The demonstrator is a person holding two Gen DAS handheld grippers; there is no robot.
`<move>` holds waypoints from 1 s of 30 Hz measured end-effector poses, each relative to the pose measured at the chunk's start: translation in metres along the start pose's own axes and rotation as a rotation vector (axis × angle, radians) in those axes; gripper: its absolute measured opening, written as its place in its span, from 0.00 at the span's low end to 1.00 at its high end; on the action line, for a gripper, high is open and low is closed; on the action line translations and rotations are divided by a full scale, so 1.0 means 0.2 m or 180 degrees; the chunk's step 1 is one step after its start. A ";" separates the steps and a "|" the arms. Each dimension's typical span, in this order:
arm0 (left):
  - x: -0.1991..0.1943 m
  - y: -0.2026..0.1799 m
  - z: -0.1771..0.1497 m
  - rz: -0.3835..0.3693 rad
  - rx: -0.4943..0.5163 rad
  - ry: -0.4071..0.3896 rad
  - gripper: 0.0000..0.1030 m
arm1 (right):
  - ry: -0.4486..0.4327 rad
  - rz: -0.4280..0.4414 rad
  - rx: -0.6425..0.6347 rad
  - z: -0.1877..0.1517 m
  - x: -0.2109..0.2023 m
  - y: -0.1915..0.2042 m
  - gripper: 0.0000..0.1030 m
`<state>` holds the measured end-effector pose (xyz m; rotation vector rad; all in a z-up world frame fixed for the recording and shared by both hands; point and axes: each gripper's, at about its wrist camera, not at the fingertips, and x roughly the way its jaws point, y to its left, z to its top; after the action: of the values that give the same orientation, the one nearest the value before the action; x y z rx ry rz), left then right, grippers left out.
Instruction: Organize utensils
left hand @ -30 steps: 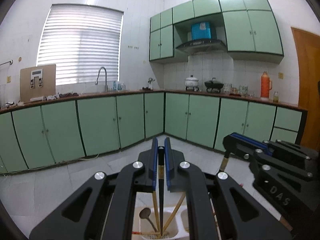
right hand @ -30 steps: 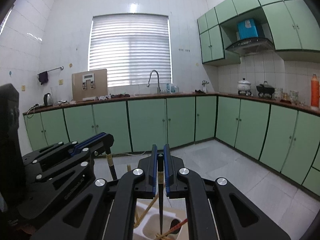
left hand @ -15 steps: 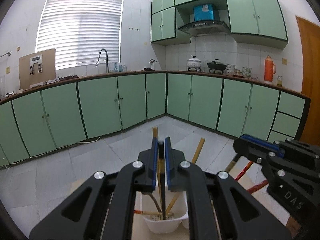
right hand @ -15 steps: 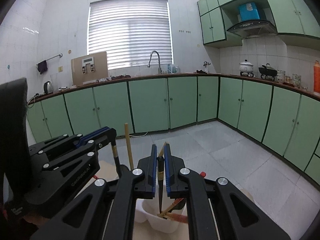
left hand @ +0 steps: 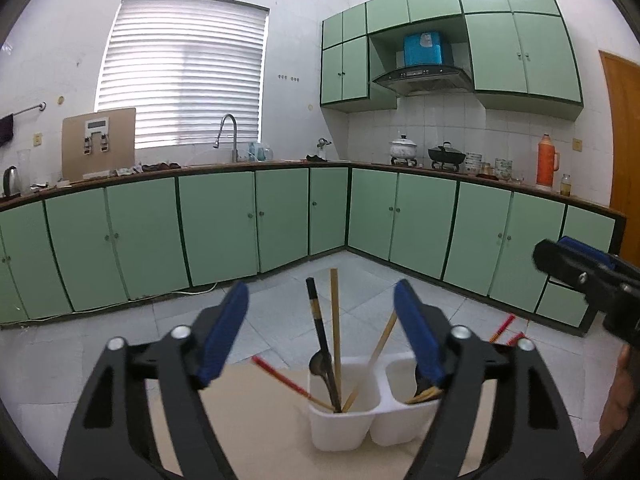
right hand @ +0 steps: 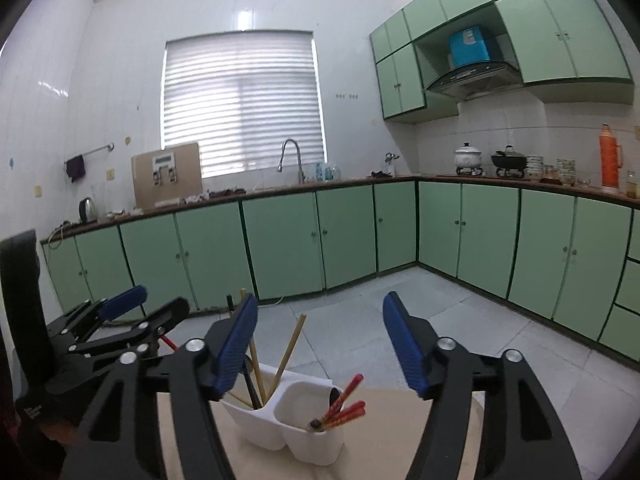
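So the white two-slot holder [left hand: 344,420] is sitting on the tan table [left hand: 248,420], both the left gripper [left hand: 320,332] and right gripper [right hand: 316,344] just popping wide open and gripping nothing, dropping the black chopstick [left hand: 318,332] among the wooden ones while red chopsticks [right hand: 344,404] are resting in the other slot.

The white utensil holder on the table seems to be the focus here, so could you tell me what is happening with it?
A person is sorting utensils into a white two-compartment holder with a handheld gripper in each hand. The jaws of the left gripper and of the right gripper have just been opening, and neither holds anything now. One compartment holds wooden chopsticks, a black chopstick and a spoon; the other holds red chopsticks.
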<state>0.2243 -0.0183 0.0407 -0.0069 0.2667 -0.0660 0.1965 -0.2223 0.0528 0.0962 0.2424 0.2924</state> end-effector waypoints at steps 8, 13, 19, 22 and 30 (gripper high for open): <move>-0.26 -0.02 -0.03 0.0057 0.0087 -0.0070 0.92 | -0.0015 -0.0087 0.0043 -0.03 -0.19 0.02 0.88; -0.41 0.00 -0.06 0.0096 0.0064 -0.0107 0.94 | -0.0018 -0.0070 0.0064 -0.07 -0.31 0.04 0.94; -0.59 0.01 -0.09 0.0082 0.0043 -0.0124 0.95 | -0.0007 -0.0005 -0.0005 -0.11 -0.43 0.10 0.94; -0.67 0.02 -0.10 0.0076 0.0026 -0.0139 0.95 | -0.0020 0.0035 -0.0029 -0.12 -0.48 0.14 0.94; -0.82 0.02 -0.12 0.0093 0.0011 -0.0160 0.95 | -0.0039 0.0105 -0.0151 -0.15 -0.60 0.23 0.94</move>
<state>0.0597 -0.0036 0.0613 -0.0012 0.2164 -0.0373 0.0642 -0.2119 0.0562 0.0551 0.2219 0.3301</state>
